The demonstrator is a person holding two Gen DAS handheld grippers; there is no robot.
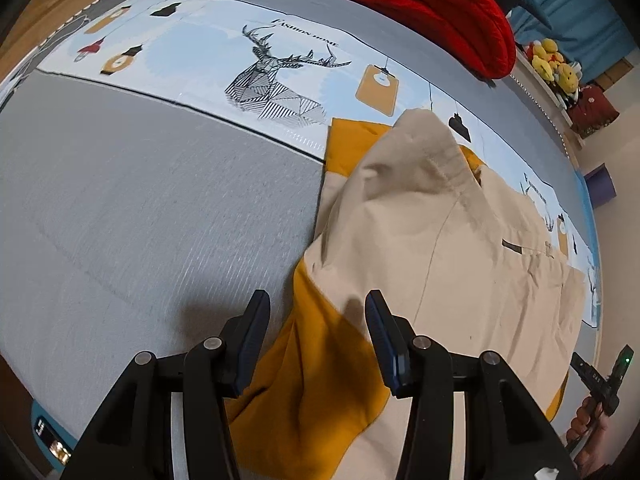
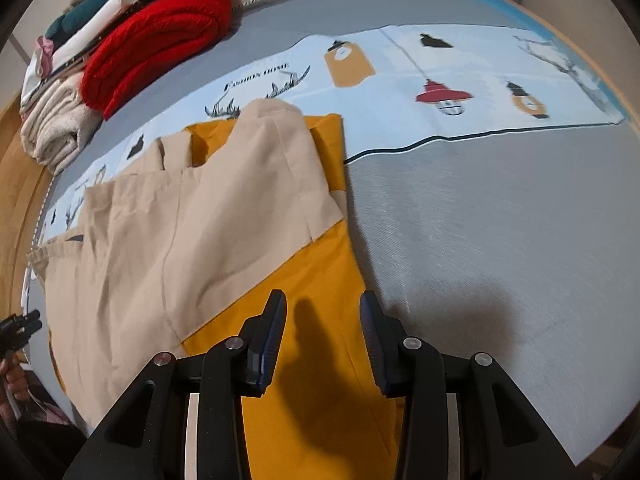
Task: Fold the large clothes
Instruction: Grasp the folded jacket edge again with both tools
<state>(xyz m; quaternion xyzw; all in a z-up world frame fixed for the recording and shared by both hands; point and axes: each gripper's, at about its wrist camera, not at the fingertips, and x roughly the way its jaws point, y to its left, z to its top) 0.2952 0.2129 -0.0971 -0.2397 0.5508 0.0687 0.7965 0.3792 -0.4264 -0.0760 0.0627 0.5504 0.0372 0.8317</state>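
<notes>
The tan and yellow jacket (image 1: 420, 232) is lying part-folded on the bed (image 1: 140, 220). The 2 grippers, left gripper (image 1: 318, 320) and right gripper (image 2: 322, 320), are hanging wide open, holding nothing. Next, I think, they are needing to pinch the yellow edge.

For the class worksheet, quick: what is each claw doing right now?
Left claw: open, holding nothing, over the jacket.
Right claw: open, holding nothing, over the jacket's yellow part.

Large beige and mustard-yellow cotton garment (image 1: 440, 240) (image 2: 208, 220): partly folded, lying flat on the bed, one beige panel turned over the yellow.
</notes>
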